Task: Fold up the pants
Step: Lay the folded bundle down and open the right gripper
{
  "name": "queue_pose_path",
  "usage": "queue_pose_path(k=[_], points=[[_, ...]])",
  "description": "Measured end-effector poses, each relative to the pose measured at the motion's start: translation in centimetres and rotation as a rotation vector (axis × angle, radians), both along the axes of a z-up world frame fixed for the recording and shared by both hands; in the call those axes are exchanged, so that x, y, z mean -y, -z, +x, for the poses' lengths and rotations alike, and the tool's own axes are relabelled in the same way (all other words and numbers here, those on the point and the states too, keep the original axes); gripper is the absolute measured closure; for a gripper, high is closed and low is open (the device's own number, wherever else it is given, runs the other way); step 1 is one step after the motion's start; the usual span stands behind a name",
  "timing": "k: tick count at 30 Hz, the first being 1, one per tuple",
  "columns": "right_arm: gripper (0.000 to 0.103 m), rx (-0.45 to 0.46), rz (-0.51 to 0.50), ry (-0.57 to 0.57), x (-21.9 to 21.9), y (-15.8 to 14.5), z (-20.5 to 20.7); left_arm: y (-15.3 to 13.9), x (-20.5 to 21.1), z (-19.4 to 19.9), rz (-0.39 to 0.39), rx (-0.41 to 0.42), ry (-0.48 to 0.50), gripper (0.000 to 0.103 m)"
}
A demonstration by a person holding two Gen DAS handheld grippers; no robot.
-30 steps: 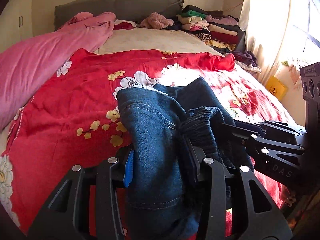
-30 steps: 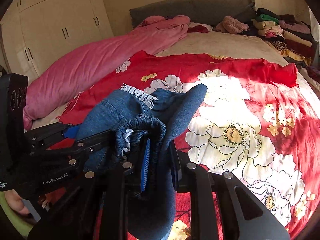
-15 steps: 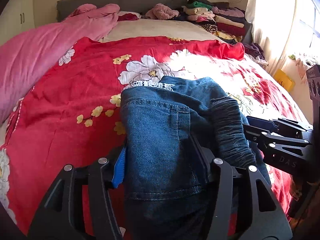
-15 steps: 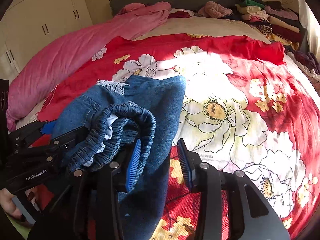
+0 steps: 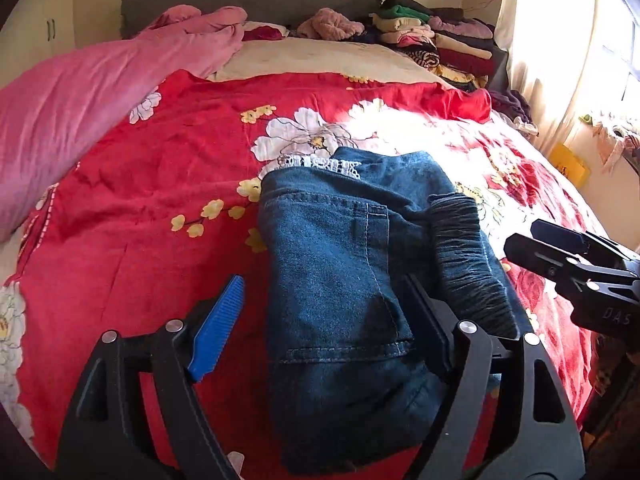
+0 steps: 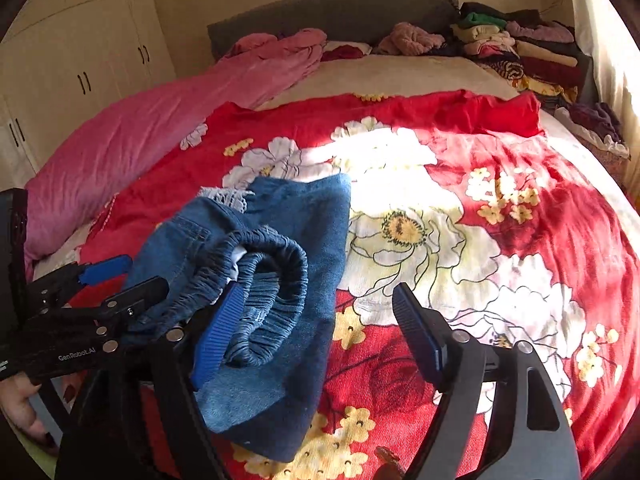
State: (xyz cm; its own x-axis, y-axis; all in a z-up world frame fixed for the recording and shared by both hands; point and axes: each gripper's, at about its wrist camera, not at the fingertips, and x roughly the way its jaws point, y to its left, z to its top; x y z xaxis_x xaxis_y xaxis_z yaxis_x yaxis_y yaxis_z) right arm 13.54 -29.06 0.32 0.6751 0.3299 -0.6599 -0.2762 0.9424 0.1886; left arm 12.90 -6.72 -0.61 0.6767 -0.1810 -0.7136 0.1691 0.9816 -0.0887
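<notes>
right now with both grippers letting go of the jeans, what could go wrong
1. The elastic waistband bulges up in a loop on the folded jeans, so the fold may spring open.
2. The opening left gripper has denim against its right finger, and the opening right gripper has the waistband against its left pad; pulling back could snag and drag the jeans.

I see a bed [image 6: 520, 240] under a red floral cover [image 6: 460, 128], a grey headboard [image 6: 340, 12] behind it, cream wardrobes [image 6: 80, 60] on the left, and bright sun through a curtained window [image 5: 552, 40] on the right.
</notes>
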Motion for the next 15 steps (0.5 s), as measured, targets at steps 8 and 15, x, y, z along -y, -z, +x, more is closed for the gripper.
queue_pose_path(k=[8, 15], points=[[0.005, 0.133, 0.07, 0.002, 1.3, -4.4, -5.4, -3.7, -0.9, -4.4, 0.006, 0.071, -0.009, 0.01], [0.005, 0.181, 0.039, 0.007, 1.3, -5.2, -9.8, -3.8, -1.0, -8.3, 0.02, 0.086, 0.002, 0.01]])
